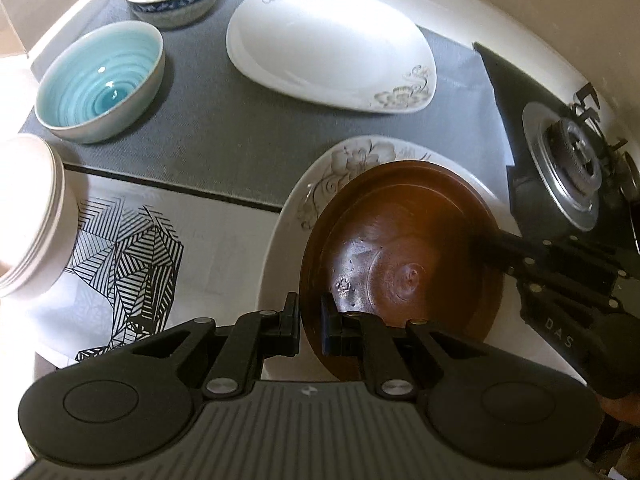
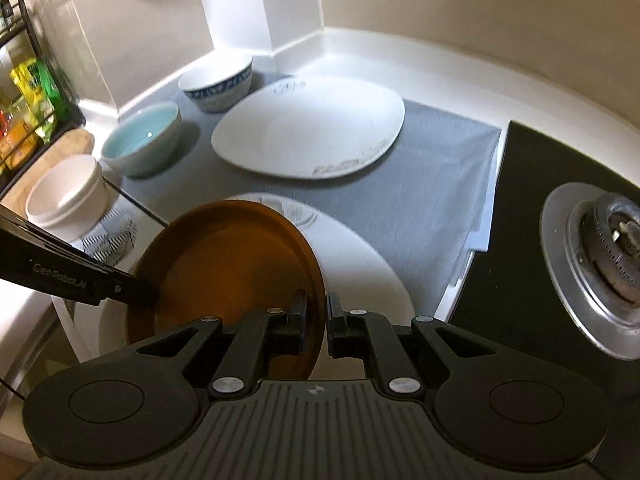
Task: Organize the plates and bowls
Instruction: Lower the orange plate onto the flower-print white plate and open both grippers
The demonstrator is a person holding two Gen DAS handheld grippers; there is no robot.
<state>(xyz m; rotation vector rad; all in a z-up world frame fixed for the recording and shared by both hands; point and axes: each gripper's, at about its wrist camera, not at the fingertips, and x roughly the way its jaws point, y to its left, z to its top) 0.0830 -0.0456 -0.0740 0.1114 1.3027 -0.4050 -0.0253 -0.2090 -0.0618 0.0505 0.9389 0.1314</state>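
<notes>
Brown plate [image 1: 400, 248] pinched at opposite rims by left tool [image 1: 311, 320] and right tool [image 2: 317, 322].

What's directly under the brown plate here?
Under the brown plate is a white plate with a floral print; both grippers' jaws pinch the brown rim. Whether they touch cannot be seen, nor the white plate's covered middle.

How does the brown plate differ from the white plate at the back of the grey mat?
The brown plate is round, plain and dark; the white plate is squarish with rounded corners and floral prints. The brown plate is held by the left gripper and the right gripper; the white plate lies free on the grey mat. Both are shallow.
</notes>
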